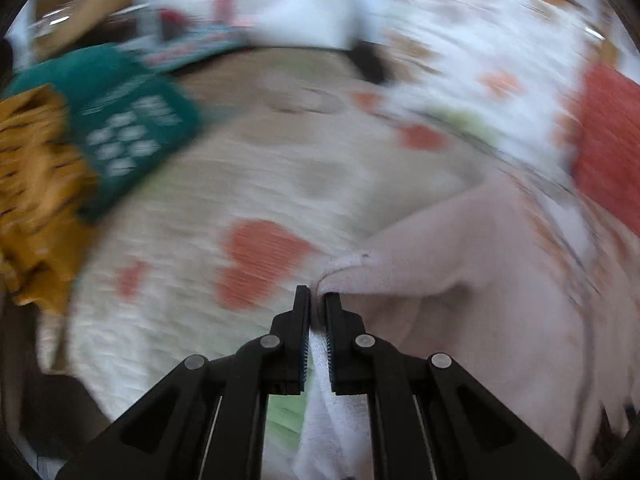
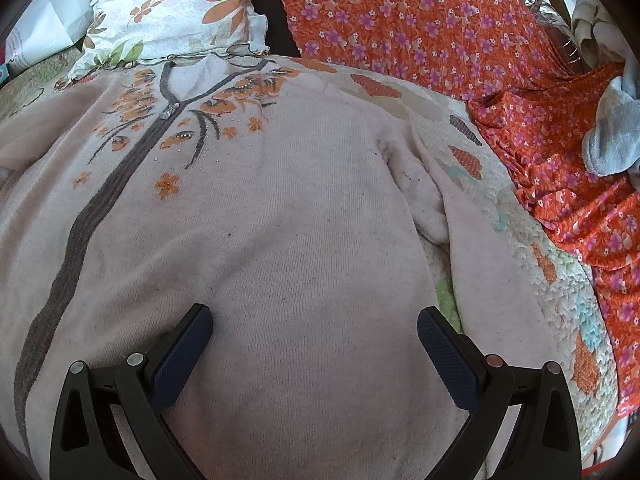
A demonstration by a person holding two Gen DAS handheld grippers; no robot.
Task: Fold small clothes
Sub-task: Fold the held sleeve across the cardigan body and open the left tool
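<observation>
Two views, one bed. Bedspread (image 2: 516,240), pale quilted with orange heart patches, covers the whole surface. On it lies a pale pink cardigan (image 2: 280,220), spread flat, zip front up, orange flower embroidery near the collar; it fills most of the right wrist view and runs out of frame at left and bottom. Orange floral fabric (image 2: 440,20) lies along the far right, touching the bedspread edge, with a grey sock (image 2: 612,136) on it. Floral pillow (image 2: 172,8) sits beyond the collar.

Right claw (image 2: 314,332) hangs just over the cardigan's lower body, jaws spread wide, nothing between them.

Left claw (image 1: 318,300) is clamped on a bunched edge of the cardigan (image 1: 460,280); cloth runs between the pads and trails right.

Left wrist view badly motion-blurred. Green garment (image 1: 120,120) with white print and a mustard garment (image 1: 36,184) lie at left, well apart from the claw; print unreadable.
</observation>
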